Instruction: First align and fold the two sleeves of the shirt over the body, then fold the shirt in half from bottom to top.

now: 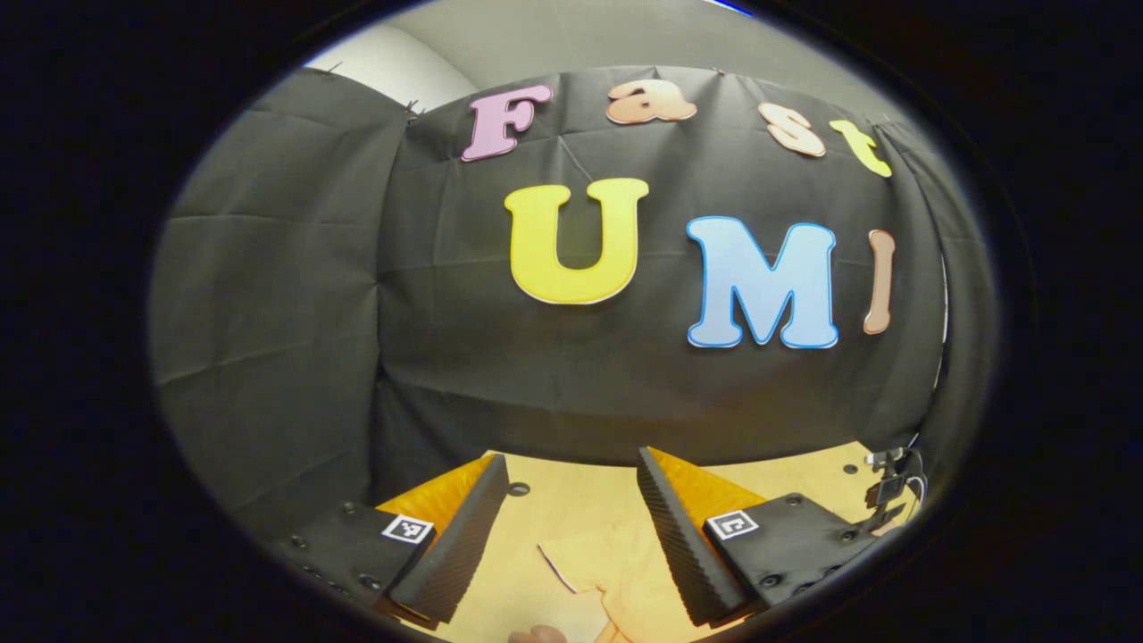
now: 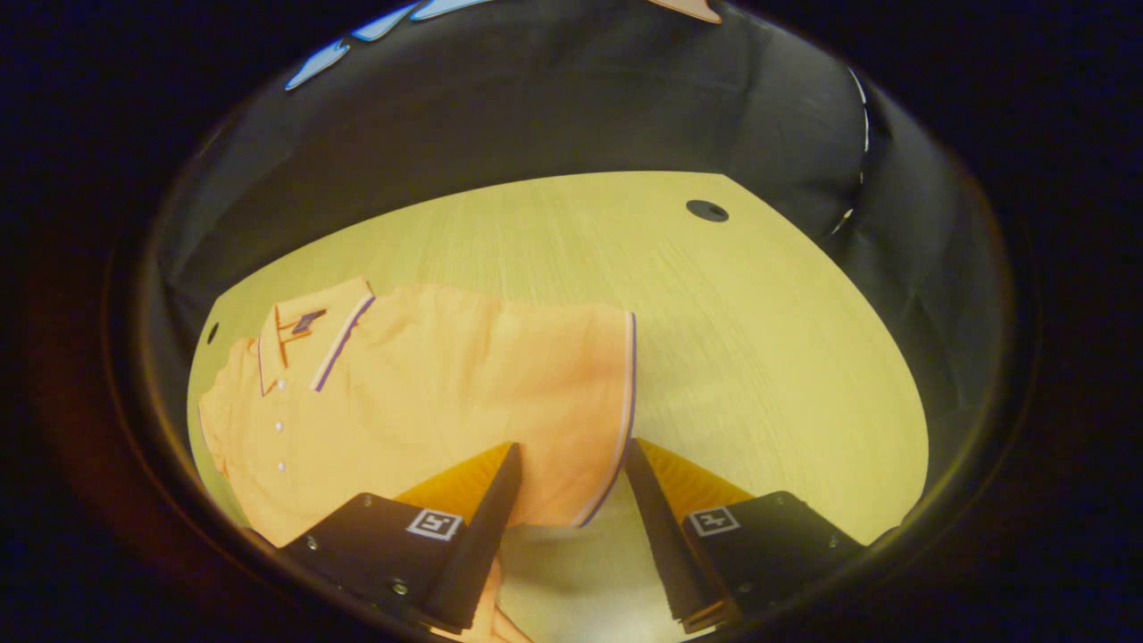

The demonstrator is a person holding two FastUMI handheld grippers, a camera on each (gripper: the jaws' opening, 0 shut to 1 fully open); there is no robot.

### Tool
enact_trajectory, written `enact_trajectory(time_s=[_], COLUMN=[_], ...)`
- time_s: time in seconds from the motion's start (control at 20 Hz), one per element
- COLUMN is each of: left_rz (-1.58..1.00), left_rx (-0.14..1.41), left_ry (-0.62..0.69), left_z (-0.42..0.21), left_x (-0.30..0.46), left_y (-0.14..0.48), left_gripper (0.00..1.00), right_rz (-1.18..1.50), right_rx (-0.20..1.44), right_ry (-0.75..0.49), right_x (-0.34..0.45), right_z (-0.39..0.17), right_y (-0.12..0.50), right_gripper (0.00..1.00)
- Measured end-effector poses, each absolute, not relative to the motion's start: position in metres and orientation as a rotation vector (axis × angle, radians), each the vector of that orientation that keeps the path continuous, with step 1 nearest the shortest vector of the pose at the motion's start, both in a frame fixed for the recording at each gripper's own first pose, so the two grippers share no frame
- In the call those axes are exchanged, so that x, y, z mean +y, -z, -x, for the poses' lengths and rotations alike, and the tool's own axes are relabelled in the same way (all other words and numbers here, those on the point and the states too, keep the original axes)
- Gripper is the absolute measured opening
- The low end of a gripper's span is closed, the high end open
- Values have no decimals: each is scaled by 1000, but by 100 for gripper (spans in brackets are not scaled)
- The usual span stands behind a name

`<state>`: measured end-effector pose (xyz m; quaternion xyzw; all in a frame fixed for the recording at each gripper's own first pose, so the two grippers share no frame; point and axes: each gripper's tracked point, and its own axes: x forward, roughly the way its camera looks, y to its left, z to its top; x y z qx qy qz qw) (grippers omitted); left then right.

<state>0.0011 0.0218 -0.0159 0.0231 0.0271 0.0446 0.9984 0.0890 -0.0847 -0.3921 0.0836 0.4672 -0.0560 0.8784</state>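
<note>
An orange polo shirt (image 2: 420, 393) lies flat on the pale wooden table (image 2: 759, 339), collar (image 2: 304, 344) at the left, its striped sleeve cuff (image 2: 625, 402) spread out to the right. My right gripper (image 2: 567, 460) hovers open over that sleeve, the cuff edge running between its fingers. In the left gripper view my left gripper (image 1: 571, 469) is open and raised, pointing at the booth wall, with a bit of the orange shirt (image 1: 625, 572) below and between its fingers.
A round cable hole (image 2: 707, 211) sits in the table at the far right, and another hole (image 1: 519, 488) lies by the wall. A small clamp device (image 1: 888, 487) stands at the table's right edge. A fingertip (image 1: 536, 634) shows at the bottom.
</note>
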Motion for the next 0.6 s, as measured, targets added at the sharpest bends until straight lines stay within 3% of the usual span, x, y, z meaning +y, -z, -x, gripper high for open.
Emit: enact_trajectory(time_s=[0.05,0.1,0.15,0.25,0.3,0.6], left_rz=[-45,-45,-46,-47,-46,-46], left_rx=[57,59,62,74,79,98], left_ry=[-88,-87,-87,-87,-87,-89], left_z=[-1,-1,-1,-1,-1,-2], left_x=[21,20,20,20,19,19], left_y=[17,18,21,27,29,35], left_gripper=[94,94,94,94,94,94], right_rz=[-170,-193,-217,-247,-275,-211], right_rx=[984,997,1002,1013,1004,948], right_ry=[104,101,98,98,112,78], right_x=[-88,-87,-87,-88,-85,-76], right_z=[-90,-89,-91,-91,-92,-99], right_y=[393,390,390,393,390,378], right_gripper=[77,51,38,37,6,0])
